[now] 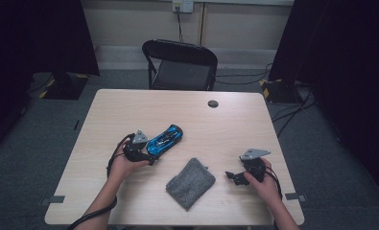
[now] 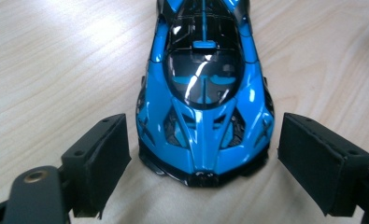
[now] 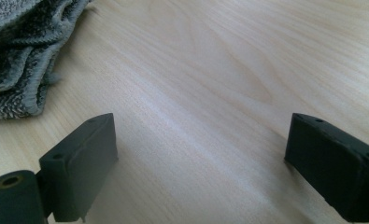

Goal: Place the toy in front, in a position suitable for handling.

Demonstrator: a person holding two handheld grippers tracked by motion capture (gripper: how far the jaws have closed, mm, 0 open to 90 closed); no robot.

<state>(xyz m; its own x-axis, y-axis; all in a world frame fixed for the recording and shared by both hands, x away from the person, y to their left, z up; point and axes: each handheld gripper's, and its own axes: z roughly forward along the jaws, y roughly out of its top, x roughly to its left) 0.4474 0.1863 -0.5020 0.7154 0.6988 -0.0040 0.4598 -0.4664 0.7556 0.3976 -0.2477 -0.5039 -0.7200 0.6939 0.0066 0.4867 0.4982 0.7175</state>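
Two jaws flank blue car [image 2: 204, 107].

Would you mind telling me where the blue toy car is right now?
In the high view the blue toy car sits left of the table's centre, just beyond the left gripper, up-left of the grey cloth; its nose lies between that gripper's open jaws.

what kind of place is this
Probably a lab or studio corner set up for recording, not a home. A plain wooden table stands on grey carpet, black curtains hang at both sides, cables trail over the floor, and an empty folding chair stands behind.
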